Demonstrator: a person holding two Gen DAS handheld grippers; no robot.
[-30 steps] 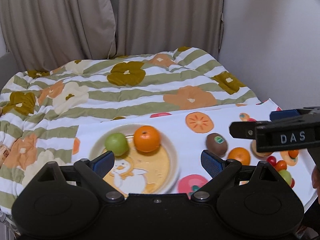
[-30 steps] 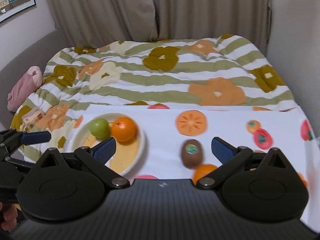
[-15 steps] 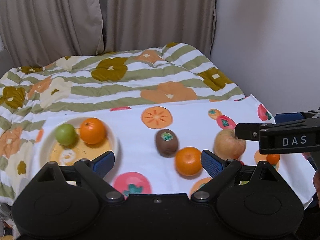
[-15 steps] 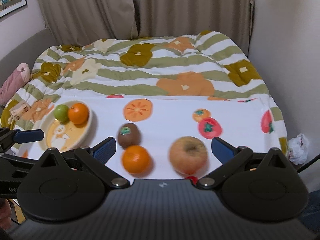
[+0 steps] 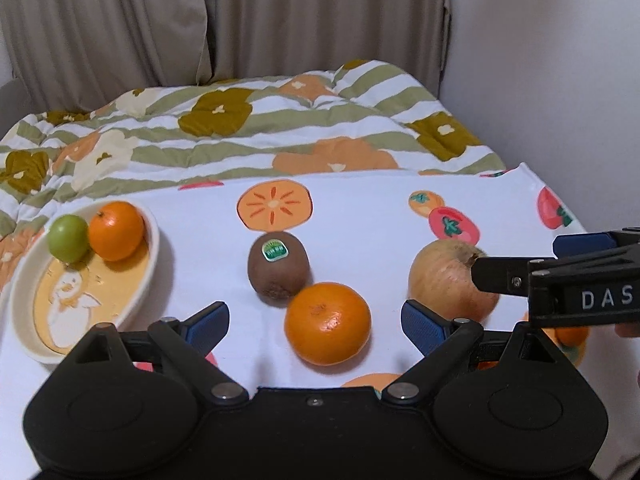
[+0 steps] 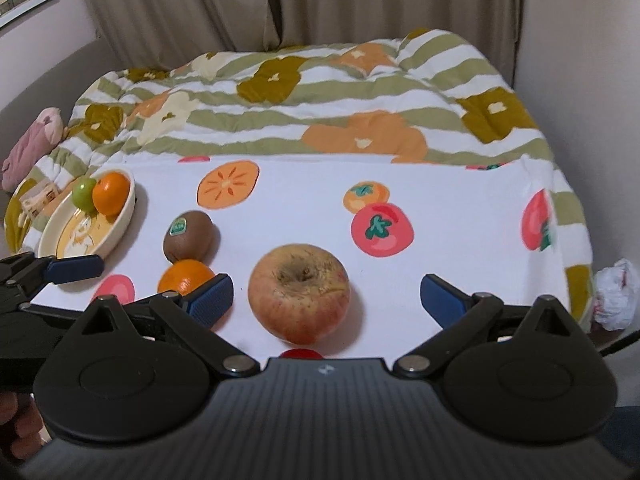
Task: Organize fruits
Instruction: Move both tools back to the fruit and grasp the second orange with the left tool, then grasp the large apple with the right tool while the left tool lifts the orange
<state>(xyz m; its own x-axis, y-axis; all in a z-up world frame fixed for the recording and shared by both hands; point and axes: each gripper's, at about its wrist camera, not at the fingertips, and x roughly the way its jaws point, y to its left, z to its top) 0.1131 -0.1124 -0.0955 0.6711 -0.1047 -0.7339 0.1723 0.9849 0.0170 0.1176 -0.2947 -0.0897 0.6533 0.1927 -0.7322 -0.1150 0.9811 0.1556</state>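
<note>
Loose fruit lies on a white cloth point(image 6: 304, 200) printed with persimmon and tomato motifs. A brown, fuzzy kiwi point(image 5: 278, 266) bearing a green sticker touches a glossy, dimpled orange point(image 5: 327, 323) just in front of it. To their right sits a large yellowish-pink apple point(image 6: 299, 293), stem hollow upward, its skin dull and slightly wrinkled. At far left a shallow cream oval dish point(image 5: 24, 320) with a duck drawing holds a small green fruit point(image 5: 68, 239) touching a second orange point(image 5: 116, 231) at its far end. The cloth covers the near part of a bed; beyond it lies a quilted cover point(image 6: 320, 96) in green and white stripes with large flowers, backed by beige curtains point(image 5: 280, 20) and a pale wall.

The left gripper point(image 5: 314, 320) has its blue-padded jaws spread, the near orange between them, untouched. The right gripper point(image 6: 326, 294) likewise stands wide, flanking the apple without contact.
</note>
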